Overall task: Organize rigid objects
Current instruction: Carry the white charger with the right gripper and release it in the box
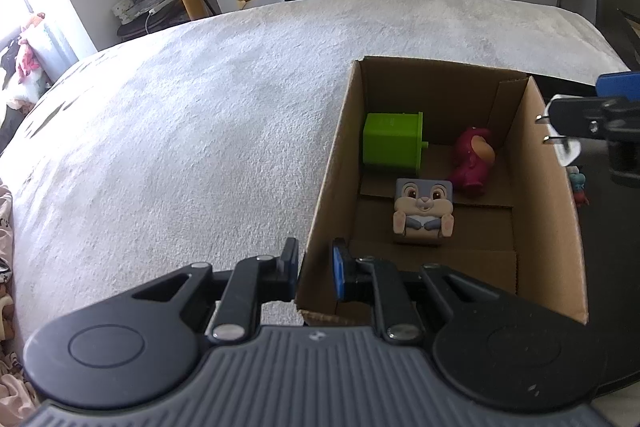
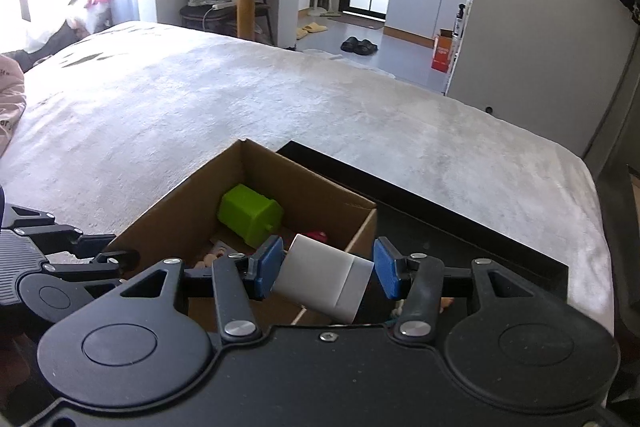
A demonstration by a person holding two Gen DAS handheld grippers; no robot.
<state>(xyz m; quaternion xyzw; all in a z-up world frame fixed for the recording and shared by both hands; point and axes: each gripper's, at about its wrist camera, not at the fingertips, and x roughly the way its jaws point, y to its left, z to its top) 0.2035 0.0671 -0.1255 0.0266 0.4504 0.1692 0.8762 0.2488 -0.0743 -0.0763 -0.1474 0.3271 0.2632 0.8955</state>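
Right gripper (image 2: 326, 273) holds a white charger (image 2: 324, 279) tilted above the cardboard box (image 2: 176, 215).

**Box on bed, three items inside**

Cardboard box (image 1: 532, 187) sits on bed (image 1: 180, 147), tray (image 2: 460, 239) alongside at 3 o'clock. Inside: cube container (image 1: 392, 143) at 11 o'clock, bear figure (image 1: 474, 161) at 1, rabbit block (image 1: 422, 211) nearest, at 6.

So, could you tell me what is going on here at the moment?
A person is sorting small items into a cardboard box on a bed. The left gripper straddles the box's near corner wall. The right gripper has a white charger plug between its fingers above the box, which already holds a green cube, a bunny figure and a magenta toy.
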